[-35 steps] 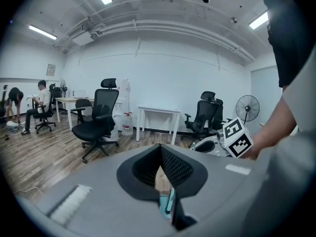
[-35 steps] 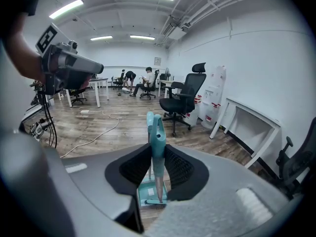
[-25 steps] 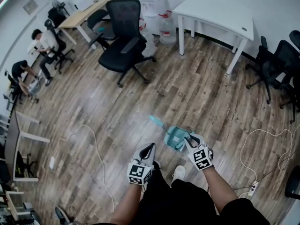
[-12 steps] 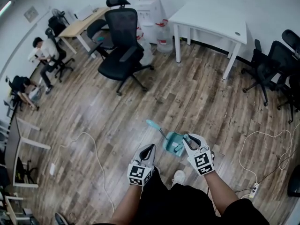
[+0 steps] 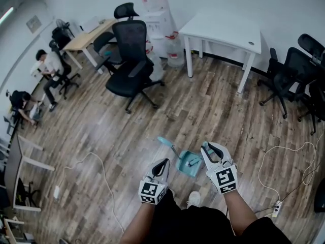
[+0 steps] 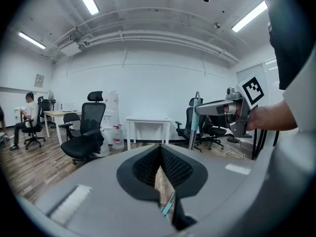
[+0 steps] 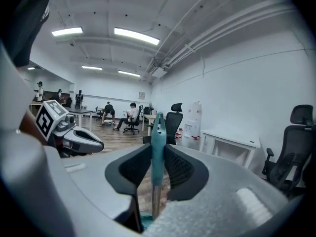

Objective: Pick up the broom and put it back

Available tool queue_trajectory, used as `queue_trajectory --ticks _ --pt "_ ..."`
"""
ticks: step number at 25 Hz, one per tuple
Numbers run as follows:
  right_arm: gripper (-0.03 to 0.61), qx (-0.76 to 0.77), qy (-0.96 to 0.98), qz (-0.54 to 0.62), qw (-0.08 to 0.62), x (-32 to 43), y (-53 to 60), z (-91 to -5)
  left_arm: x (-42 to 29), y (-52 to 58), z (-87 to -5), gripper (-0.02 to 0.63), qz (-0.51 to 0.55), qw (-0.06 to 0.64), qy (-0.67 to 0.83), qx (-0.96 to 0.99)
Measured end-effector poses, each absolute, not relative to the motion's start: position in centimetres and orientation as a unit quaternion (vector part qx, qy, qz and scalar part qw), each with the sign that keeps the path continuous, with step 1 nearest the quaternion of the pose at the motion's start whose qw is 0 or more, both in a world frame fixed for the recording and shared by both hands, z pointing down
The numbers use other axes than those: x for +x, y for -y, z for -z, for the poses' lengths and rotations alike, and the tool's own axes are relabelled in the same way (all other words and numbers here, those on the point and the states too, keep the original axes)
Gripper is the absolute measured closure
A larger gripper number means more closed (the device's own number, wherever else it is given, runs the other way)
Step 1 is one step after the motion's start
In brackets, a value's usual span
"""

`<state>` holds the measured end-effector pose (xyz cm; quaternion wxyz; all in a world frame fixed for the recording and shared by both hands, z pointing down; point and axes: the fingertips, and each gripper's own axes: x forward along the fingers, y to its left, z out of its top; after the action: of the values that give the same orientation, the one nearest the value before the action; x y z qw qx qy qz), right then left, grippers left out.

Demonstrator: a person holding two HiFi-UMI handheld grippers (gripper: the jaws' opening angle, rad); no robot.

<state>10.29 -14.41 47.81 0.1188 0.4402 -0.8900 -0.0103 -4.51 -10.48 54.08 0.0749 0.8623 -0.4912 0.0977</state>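
Rt claw raised, clamping broom handle; lft claw closed, empty; broom head unclear.

The broom's grip is hidden inside the right gripper, and its head is too small to tell bristles from pan. A chair at 3 o'clock and a desk at 9 o'clock are cut off by the edges. In the right gripper view, the jaws hide the broom's lower end.

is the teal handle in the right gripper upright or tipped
Upright: the teal handle stands vertical between the right gripper's pads.
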Motion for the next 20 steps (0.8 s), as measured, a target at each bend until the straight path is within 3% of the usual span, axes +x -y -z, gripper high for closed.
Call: queue_trajectory --ticks 20 --pt "0.488 0.480 0.870 0.112 0.026 12.4 14.7 -32.5 -4.8 13.5 -49.5 0.597 -0.042 0.058 0.482 0.873"
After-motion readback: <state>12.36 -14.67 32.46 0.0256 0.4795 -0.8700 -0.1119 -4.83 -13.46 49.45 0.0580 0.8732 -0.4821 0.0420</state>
